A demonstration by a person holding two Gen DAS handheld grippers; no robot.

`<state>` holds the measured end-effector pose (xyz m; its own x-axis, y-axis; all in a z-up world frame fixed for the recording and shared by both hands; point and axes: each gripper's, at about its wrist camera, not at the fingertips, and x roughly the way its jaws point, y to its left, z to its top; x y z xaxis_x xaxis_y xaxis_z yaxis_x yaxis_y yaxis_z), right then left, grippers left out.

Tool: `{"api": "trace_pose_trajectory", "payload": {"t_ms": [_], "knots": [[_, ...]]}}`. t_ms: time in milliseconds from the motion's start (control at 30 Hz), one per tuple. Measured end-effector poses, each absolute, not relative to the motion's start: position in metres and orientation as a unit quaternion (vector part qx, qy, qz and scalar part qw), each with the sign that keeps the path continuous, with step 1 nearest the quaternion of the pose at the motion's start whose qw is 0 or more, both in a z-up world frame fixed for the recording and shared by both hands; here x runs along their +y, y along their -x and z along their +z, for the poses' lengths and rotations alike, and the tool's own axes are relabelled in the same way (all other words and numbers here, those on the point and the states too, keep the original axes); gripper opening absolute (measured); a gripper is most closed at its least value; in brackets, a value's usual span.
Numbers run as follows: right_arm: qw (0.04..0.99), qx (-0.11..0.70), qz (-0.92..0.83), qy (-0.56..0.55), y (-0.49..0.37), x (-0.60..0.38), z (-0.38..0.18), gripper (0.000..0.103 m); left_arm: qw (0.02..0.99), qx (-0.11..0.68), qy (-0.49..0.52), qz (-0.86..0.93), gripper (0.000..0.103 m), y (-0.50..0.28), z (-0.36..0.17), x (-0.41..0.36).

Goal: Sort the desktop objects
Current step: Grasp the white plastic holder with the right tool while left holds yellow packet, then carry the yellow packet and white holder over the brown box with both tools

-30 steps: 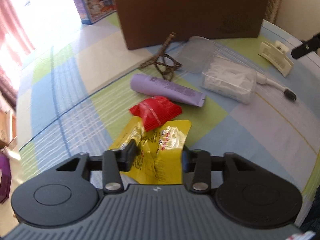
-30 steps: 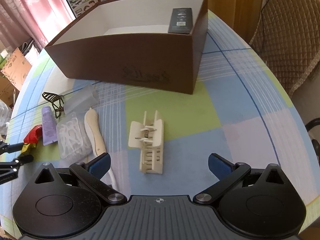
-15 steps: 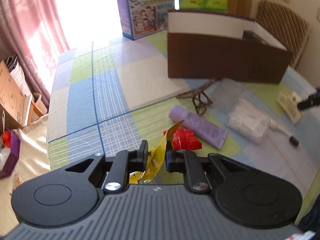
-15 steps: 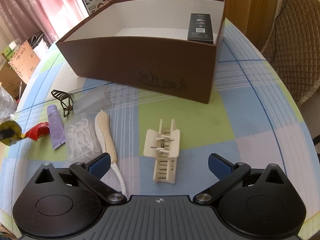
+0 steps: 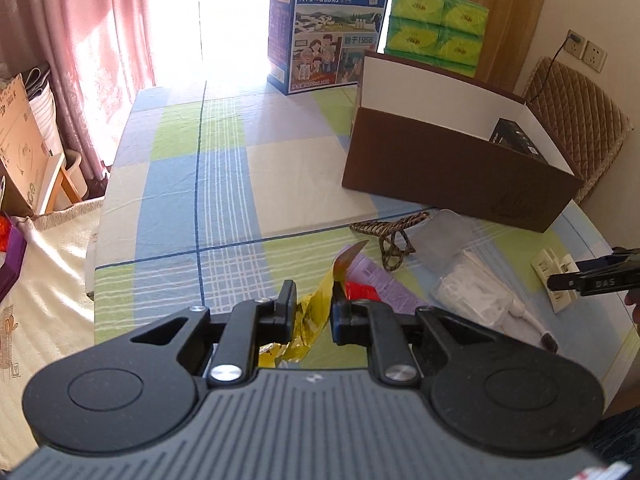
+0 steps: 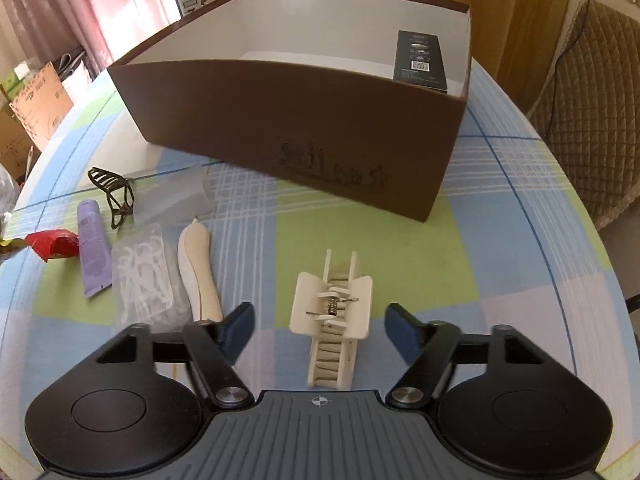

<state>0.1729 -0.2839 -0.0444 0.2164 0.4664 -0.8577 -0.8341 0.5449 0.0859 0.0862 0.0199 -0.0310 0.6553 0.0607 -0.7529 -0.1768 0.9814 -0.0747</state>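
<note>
My left gripper [image 5: 313, 307] is shut on a yellow snack packet [image 5: 316, 304], held above the table. A red packet [image 5: 360, 291], a purple tube [image 5: 384, 284] and a brown hair claw [image 5: 390, 240] lie just beyond it. My right gripper [image 6: 320, 326] is open, its fingers on either side of a cream hair clip [image 6: 334, 320] on the table. Left of the clip lie a cream toothbrush handle [image 6: 198, 264] and a bag of floss picks [image 6: 140, 276]. The brown box [image 6: 304, 120] stands behind, with a black carton [image 6: 420, 60] inside.
A milk carton box [image 5: 330, 28] and green tissue packs [image 5: 436, 32] stand at the table's far end. A clear plastic lid [image 6: 172, 196] lies by the brown box. A wicker chair [image 6: 592, 120] is at the right, cardboard boxes [image 5: 20, 140] off the table's left edge.
My left gripper shut on the yellow packet and lifted it off the table, tilting up. My right gripper moved forward over the cream clip, its fingers narrowing somewhat.
</note>
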Motion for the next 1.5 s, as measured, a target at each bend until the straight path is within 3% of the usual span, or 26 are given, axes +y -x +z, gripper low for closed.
{"api": "trace_pose_trajectory", "payload": {"t_ms": [100, 133, 167, 800, 1500], "knots": [[0.75, 0.452, 0.431, 0.217, -0.172, -0.281, -0.051, 0.05, 0.906, 0.411, 0.073, 0.067, 0.013, -0.084, -0.029, 0.02], [0.75, 0.451, 0.433, 0.219, -0.172, -0.281, -0.052, 0.039, 0.906, 0.411, 0.075, 0.067, 0.013, -0.084, -0.028, 0.02], [0.749, 0.449, 0.435, 0.22, -0.172, -0.281, -0.053, 0.038, 0.906, 0.411, 0.078, 0.067, 0.013, -0.083, -0.027, 0.02], [0.757, 0.429, 0.456, 0.186, -0.173, -0.3, 0.004, 0.037, 0.923, 0.373, 0.09, 0.034, 0.013, -0.081, 0.008, 0.003], [0.765, 0.363, 0.512, 0.146, -0.199, -0.286, 0.081, 0.037, 0.941, 0.321, 0.046, -0.092, 0.013, -0.163, 0.052, -0.061]]}}
